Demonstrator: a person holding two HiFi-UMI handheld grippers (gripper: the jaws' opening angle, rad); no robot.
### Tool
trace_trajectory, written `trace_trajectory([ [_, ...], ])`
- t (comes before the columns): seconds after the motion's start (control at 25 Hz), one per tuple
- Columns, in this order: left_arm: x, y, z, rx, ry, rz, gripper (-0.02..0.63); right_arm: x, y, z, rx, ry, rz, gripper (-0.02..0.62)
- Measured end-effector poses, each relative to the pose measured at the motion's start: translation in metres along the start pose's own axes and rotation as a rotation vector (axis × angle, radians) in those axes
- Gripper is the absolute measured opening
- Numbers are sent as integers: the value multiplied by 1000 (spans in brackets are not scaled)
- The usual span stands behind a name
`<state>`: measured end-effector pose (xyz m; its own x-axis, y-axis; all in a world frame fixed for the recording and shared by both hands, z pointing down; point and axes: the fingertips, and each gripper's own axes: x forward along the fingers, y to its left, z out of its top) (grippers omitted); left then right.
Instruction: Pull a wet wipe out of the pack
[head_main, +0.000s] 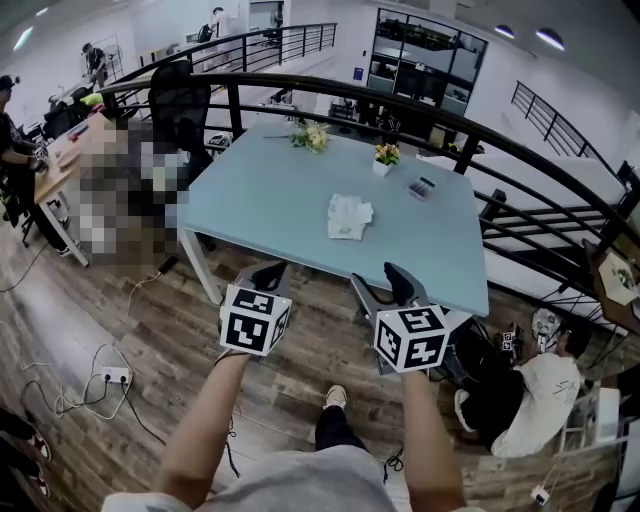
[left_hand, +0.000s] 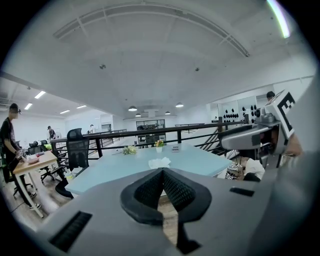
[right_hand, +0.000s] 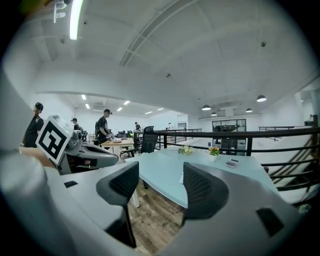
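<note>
The wet wipe pack (head_main: 349, 216) lies in the middle of the light blue table (head_main: 260, 200), with a crumpled white wipe on top. Both grippers hover over the wooden floor, short of the table's near edge and well apart from the pack. My left gripper (head_main: 268, 273) is shut, its black pads (left_hand: 150, 190) meeting with nothing between them; the pack (left_hand: 159, 162) shows just above them. My right gripper (head_main: 385, 285) is open and empty. In the right gripper view its right pad (right_hand: 200, 190) hides most of the pack (right_hand: 181, 178).
At the table's far side are a loose flower bunch (head_main: 311, 136), a small flower pot (head_main: 386, 155) and a small dark device (head_main: 421, 187). A black railing (head_main: 480, 130) curves behind. An office chair (head_main: 180, 100) stands at the left. A person (head_main: 530, 385) sits low right.
</note>
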<state>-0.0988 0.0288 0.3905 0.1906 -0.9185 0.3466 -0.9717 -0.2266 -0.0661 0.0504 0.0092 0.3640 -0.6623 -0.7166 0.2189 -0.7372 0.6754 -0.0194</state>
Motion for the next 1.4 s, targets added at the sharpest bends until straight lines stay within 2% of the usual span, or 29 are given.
trace_trajectory([
  [0.32, 43, 17, 4, 1, 13, 23, -5, 42, -30, -8, -8, 19, 14, 259],
  [1.04, 201, 59, 51, -10, 64, 85, -3, 178, -151, 12, 7, 50, 83, 259],
  [1.4, 255, 71, 65, -17, 92, 111, -3, 226, -191, 14, 17, 72, 119, 259],
])
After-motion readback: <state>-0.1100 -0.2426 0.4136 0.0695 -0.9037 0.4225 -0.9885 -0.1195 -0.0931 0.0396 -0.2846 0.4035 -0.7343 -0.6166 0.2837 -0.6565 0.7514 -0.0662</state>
